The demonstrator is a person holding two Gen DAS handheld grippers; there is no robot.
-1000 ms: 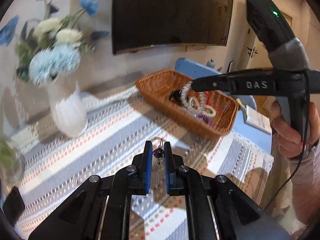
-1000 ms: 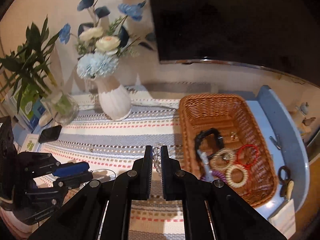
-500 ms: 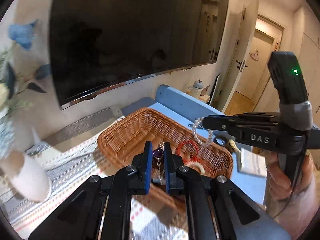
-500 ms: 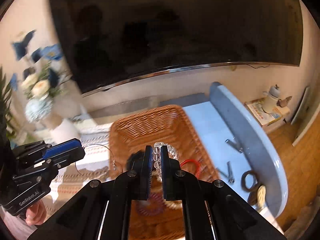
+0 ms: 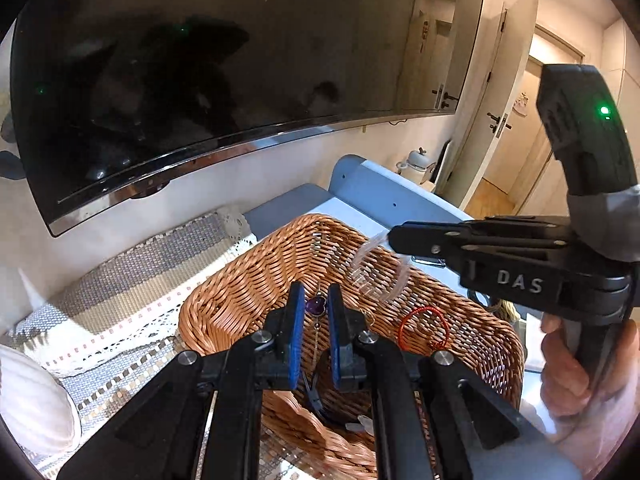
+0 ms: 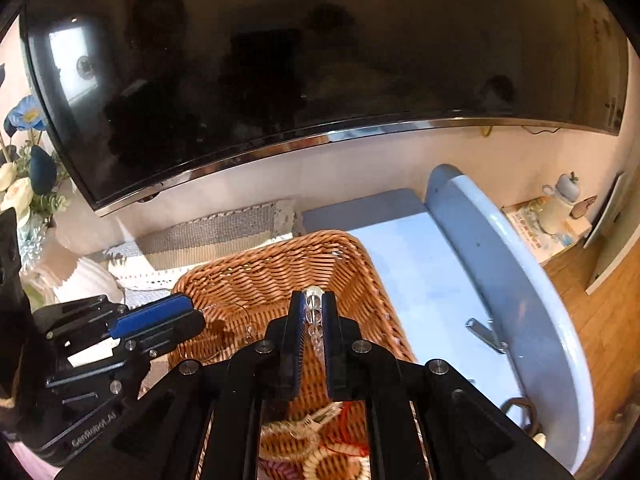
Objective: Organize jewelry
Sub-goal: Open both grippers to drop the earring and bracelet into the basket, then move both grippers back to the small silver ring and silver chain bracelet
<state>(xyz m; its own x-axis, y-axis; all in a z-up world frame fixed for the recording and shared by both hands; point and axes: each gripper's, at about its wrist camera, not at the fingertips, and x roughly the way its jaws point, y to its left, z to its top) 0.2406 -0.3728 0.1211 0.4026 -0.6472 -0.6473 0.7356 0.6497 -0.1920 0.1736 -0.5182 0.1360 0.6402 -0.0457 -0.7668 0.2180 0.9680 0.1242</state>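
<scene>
Both grippers hang over the wicker basket: the left gripper pinches a purple-stone pendant on its thin chain. To its right, the right gripper clamps a clear bead bracelet, and a red cord bracelet lies inside the basket

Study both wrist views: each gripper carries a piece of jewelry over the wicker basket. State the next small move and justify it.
Probably open the jaws and drop both pieces. The left gripper holds the purple pendant and the right gripper holds the clear bead bracelet, both above the inside of the wicker basket, where a red cord bracelet already lies.
</scene>
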